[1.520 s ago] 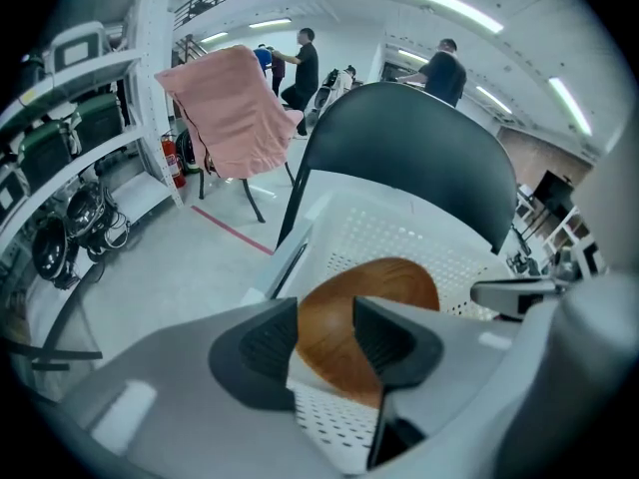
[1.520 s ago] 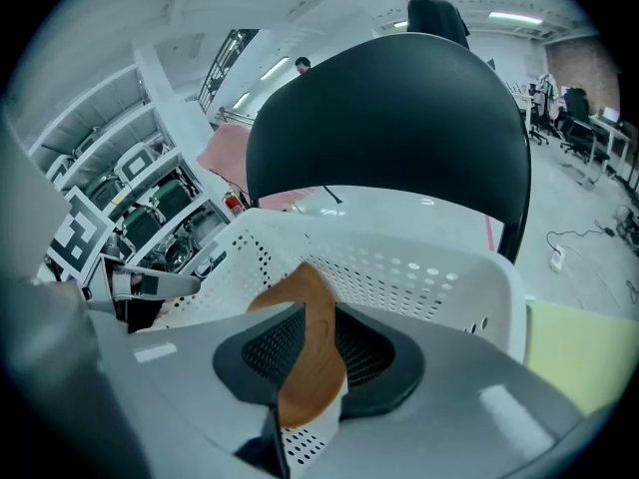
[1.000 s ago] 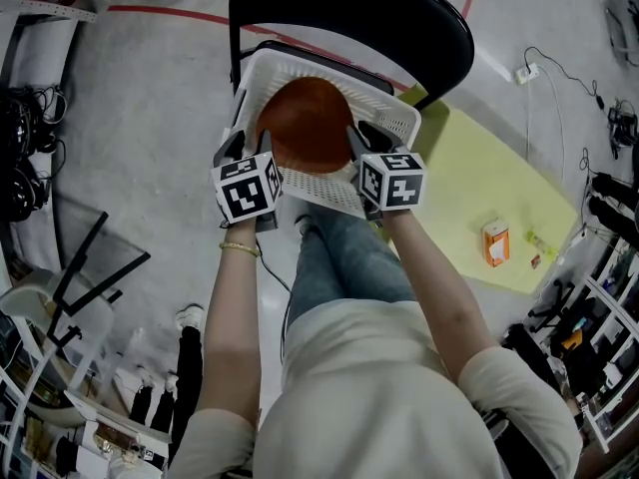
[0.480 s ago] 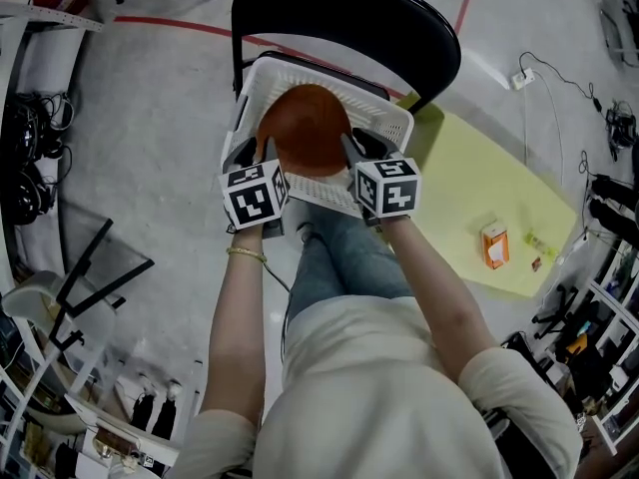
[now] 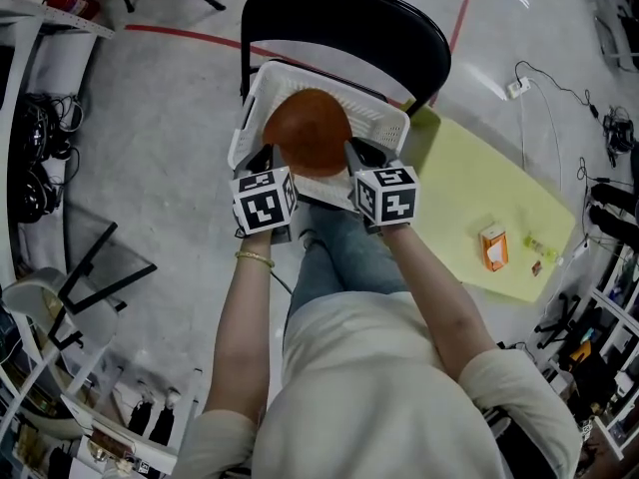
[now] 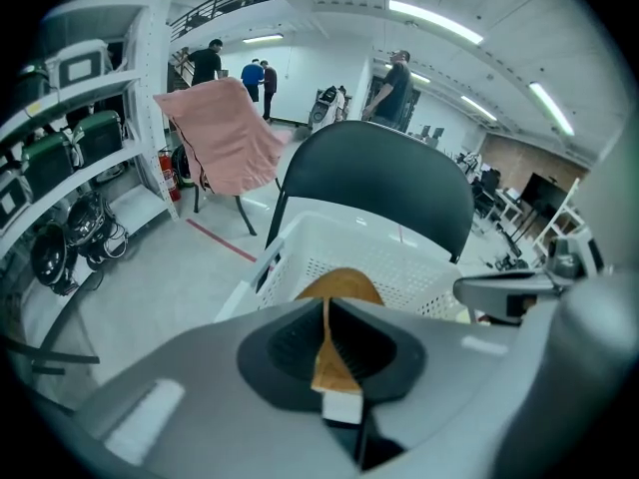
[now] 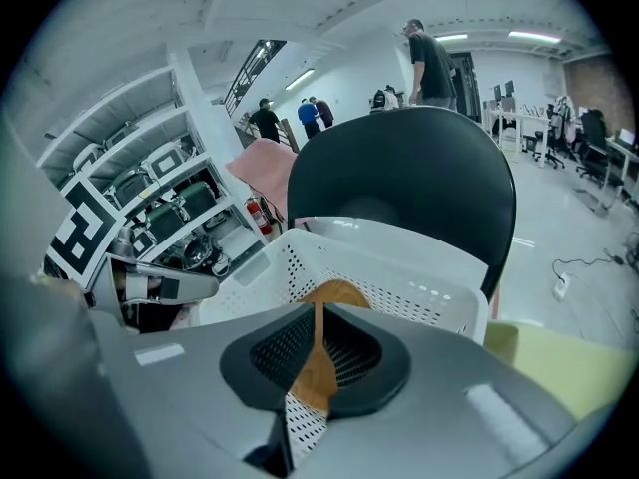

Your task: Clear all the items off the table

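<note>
A round orange-brown plate (image 5: pixel 308 131) lies in a white perforated basket (image 5: pixel 387 120) on the seat of a black chair (image 5: pixel 339 8). My left gripper (image 5: pixel 263 160) hangs over the basket's near left rim and my right gripper (image 5: pixel 356 156) over its near right rim, both just clear of the plate. Both pairs of jaws have just been closing, and nothing is between them. In the left gripper view the left gripper (image 6: pixel 324 329) is shut, and the plate (image 6: pixel 339 285) shows beyond it in the basket (image 6: pixel 409 257). The right gripper (image 7: pixel 318 352) looks shut too, with the plate (image 7: pixel 334 295) beyond it.
A yellow-green table (image 5: pixel 469 193) stands to the right and bears an orange carton (image 5: pixel 494 244) and small bits (image 5: pixel 539 247). Shelving with cables and gear (image 5: pixel 35 158) lines the left. A pink cloth draped on a stand (image 6: pixel 220 133) stands behind the chair, with people far off.
Both grippers have lifted and drawn back from the plate toward the basket's near rim. The left jaws went from wide apart to closed. The plate stays in the basket.
</note>
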